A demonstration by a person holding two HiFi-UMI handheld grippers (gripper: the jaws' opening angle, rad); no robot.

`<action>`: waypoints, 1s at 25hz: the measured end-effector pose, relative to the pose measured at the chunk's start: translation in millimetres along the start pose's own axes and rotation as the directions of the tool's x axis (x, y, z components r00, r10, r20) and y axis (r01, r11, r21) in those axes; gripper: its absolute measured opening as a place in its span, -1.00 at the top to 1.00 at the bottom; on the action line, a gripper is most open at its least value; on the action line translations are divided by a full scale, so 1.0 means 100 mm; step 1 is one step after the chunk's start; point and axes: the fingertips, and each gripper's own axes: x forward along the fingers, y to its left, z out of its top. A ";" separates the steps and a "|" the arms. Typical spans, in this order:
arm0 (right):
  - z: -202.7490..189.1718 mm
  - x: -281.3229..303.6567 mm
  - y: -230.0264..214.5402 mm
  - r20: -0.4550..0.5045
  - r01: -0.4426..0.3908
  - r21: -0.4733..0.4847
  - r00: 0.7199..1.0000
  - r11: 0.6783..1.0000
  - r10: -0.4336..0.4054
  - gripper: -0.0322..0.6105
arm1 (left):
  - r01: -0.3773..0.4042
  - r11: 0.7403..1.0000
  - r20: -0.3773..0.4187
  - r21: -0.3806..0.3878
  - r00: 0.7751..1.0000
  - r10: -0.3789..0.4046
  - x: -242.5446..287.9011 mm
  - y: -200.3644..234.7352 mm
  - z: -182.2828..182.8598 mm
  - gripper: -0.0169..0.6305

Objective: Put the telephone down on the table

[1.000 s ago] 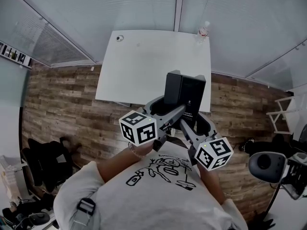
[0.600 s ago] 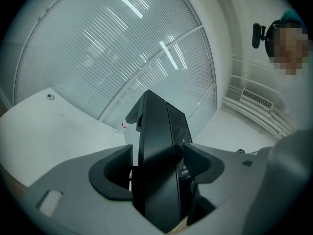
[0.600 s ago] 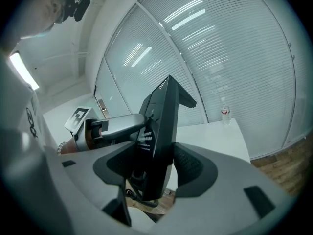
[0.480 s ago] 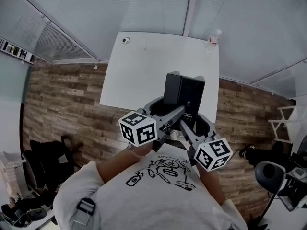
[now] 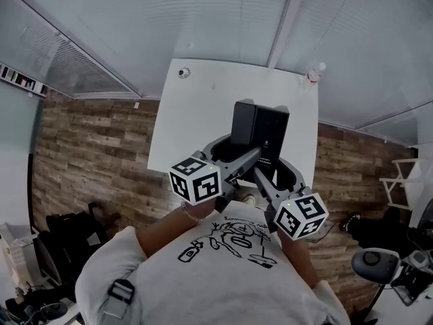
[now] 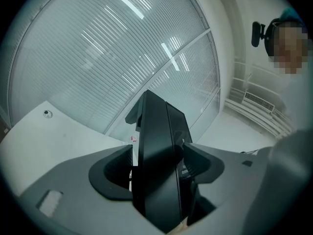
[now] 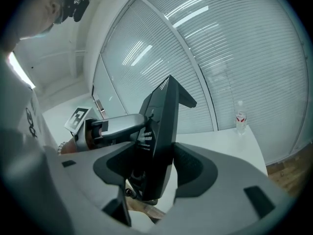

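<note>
- Clamping the telephone from both sides, the two grippers meet at the lower centre of the head view, close in front of the person's white printed shirt.
- The left gripper has its jaws pressed on the telephone's black body. In the left gripper view the telephone stands edge-on between them and fills the middle of the frame.
- The right gripper is likewise closed on the telephone, its jaws against the dark casing at the lower centre of the right gripper view. White print shows on the side of the casing but is too small to read.
- The telephone stands upright, its top end towards the upper part of the frame, and appears to be held in the air. In the head view it overlaps the near edge of the white table.
- A clear bottle stands at the table's far right corner, upper right of centre in the head view.
- A small round object sits near the table's far left corner; what it is cannot be made out.
- White slatted blinds run across the top of the head view, behind the table.
- A wood-plank floor lies to the left and right of the table.
</note>
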 end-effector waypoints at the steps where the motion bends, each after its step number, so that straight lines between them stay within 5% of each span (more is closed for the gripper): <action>1: 0.05 0.09 -0.02 0.001 0.003 0.001 1.000 1.000 -0.003 0.17 | 0.002 1.000 -0.001 0.000 1.000 -0.002 0.03 0.07 0.08 -0.03; 25: 0.19 0.09 -0.27 -0.021 -0.001 0.009 1.000 1.000 0.001 0.17 | -0.009 1.000 -0.011 -0.026 1.000 0.008 0.31 0.07 0.13 -0.03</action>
